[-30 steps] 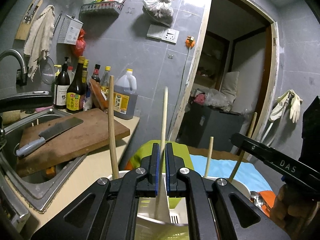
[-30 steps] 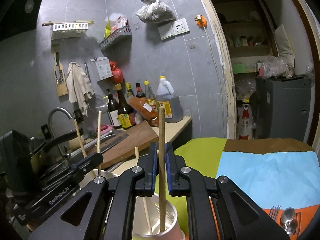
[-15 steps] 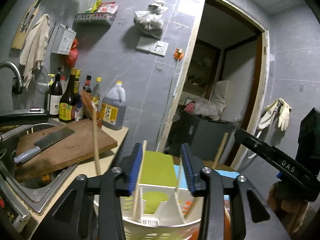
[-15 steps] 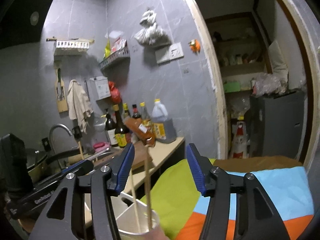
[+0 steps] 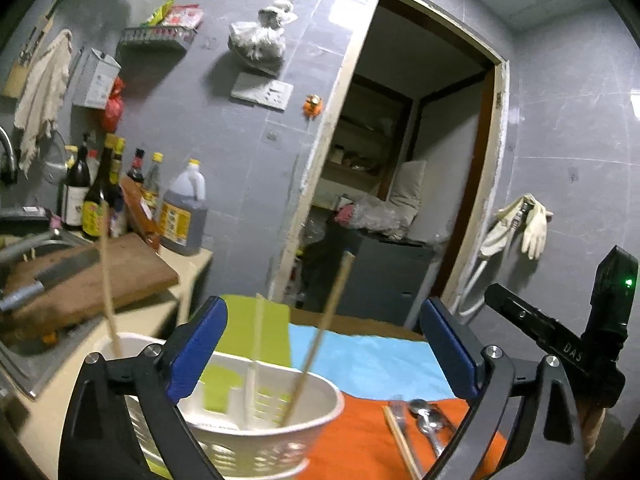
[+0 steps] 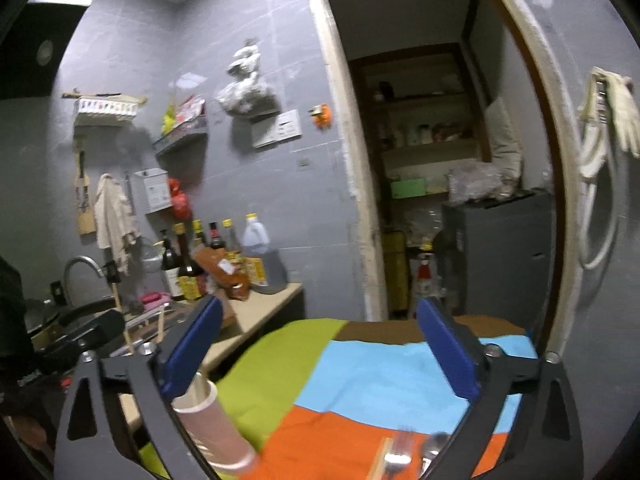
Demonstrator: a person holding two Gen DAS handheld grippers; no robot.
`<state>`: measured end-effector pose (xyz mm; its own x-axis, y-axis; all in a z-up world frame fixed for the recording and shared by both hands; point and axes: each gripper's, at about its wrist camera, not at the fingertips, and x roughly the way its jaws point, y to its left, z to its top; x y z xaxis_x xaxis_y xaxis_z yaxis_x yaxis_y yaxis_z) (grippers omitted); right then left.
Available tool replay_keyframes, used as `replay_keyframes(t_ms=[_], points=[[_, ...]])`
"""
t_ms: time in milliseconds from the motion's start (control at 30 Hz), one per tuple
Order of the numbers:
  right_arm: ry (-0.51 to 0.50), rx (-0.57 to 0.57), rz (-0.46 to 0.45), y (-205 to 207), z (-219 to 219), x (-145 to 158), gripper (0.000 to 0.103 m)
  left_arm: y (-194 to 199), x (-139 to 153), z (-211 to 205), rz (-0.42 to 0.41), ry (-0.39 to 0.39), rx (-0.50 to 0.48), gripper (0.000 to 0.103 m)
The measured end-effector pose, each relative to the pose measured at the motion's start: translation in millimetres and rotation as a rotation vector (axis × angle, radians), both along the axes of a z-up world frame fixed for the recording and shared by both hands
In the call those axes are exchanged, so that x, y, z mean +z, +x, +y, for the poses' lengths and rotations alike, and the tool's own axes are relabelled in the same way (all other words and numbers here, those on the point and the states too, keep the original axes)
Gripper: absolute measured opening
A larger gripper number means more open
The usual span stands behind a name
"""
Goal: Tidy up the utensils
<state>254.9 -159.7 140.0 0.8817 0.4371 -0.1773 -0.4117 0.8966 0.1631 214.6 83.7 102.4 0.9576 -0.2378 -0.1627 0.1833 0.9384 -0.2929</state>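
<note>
Blue-padded left gripper [image 5: 324,354] opening level over caddy [image 5: 256,420] — nothing held; right gripper [image 6: 318,354] likewise.

white plastic caddy [image 5: 256,432] — wooden chopsticks [image 5: 320,332]

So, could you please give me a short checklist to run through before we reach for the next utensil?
1. Left gripper empty, its fingers opening: ok.
2. Right gripper empty, its fingers opening: ok.
3. Two wooden chopsticks standing in the white slotted plastic caddy: ok.
4. Utensils left on the orange patch of cloth: metal spoons, a metal fork, a wooden chopstick: not ok.
5. Contents of the pale pink paper cup: cannot tell.
</note>
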Motion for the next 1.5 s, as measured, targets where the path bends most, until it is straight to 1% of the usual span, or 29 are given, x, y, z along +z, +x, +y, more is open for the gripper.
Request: replay_keyframes(t_ms=[167, 333, 567, 667, 767, 833, 867, 933, 967, 1033, 1100, 1133, 1200, 1267, 1300, 1367, 1400, 1467, 1500], points=[[-0.005, -0.057, 0.02, -5.2, -34.9, -7.8, 0.103, 0.1, -9.0, -31.9, 0.017, 0.046, -0.038, 0.096], [-0.037, -0.114, 0.056, -6.3, -66.5, -18.0, 0.103, 2.3, -19.7, -67.7, 0.04, 0.099, -0.088, 0.096], [-0.076, -0.174, 0.161, -1.7, -100.6, -45.7, 0.103, 8.7, -39.7, -106.8, 0.1, 0.152, -0.158, 0.096], [-0.103, -0.182, 0.212, 0.9, -109.7, -62.1, 0.101, 13.9, -50.1, -118.8, 0.135, 0.168, -0.177, 0.096], [-0.143, -0.182, 0.259, 4.7, -111.3, -75.1, 0.093, 19.3, -60.5, -124.8, 0.178, 0.173, -0.192, 0.096], [-0.177, -0.177, 0.299, 8.7, -110.5, -85.0, 0.082, 23.9, -67.9, -127.8, 0.212, 0.175, -0.197, 0.096], [-0.196, -0.177, 0.319, 10.8, -109.7, -90.0, 0.079, 25.1, -70.9, -128.8, 0.226, 0.177, -0.198, 0.096], [-0.22, -0.171, 0.354, 14.3, -108.8, -99.0, 0.07, 29.0, -78.2, -130.8, 0.26, 0.184, -0.205, 0.096], [-0.23, -0.165, 0.375, 16.4, -108.0, -103.9, 0.068, 31.7, -81.4, -132.6, 0.277, 0.192, -0.207, 0.095], [-0.25, -0.157, 0.408, 20.2, -106.5, -111.9, 0.059, 36.6, -87.9, -136.0, 0.312, 0.207, -0.214, 0.095], [-0.266, -0.143, 0.435, 24.7, -103.6, -117.3, 0.056, 40.5, -93.2, -137.6, 0.341, 0.218, -0.224, 0.095], [-0.274, -0.135, 0.448, 26.1, -102.2, -120.3, 0.055, 42.4, -95.9, -138.6, 0.357, 0.225, -0.23, 0.094], [-0.287, -0.118, 0.471, 27.1, -99.9, -125.8, 0.052, 46.1, -101.1, -140.3, 0.388, 0.241, -0.249, 0.086], [-0.3, -0.103, 0.486, 27.3, -97.8, -129.0, 0.051, 50.3, -105.4, -143.0, 0.418, 0.264, -0.264, 0.075], [-0.306, -0.095, 0.495, 27.9, -96.5, -130.4, 0.05, 51.8, -108.7, -144.4, 0.433, 0.272, -0.271, 0.073], [-0.314, -0.082, 0.507, 27.5, -95.0, -133.1, 0.049, 56.5, -114.5, -146.9, 0.471, 0.283, -0.287, 0.063], [-0.317, -0.077, 0.511, 27.4, -94.9, -133.9, 0.048, 58.8, -116.9, -148.1, 0.488, 0.286, -0.294, 0.06], [-0.325, -0.07, 0.52, 27.7, -94.2, -135.1, 0.048, 63.5, -123.8, -149.6, 0.529, 0.29, -0.312, 0.049], [-0.329, -0.065, 0.524, 28.0, -93.8, -135.7, 0.046, 65.8, -126.7, -150.7, 0.55, 0.293, -0.318, 0.047]])
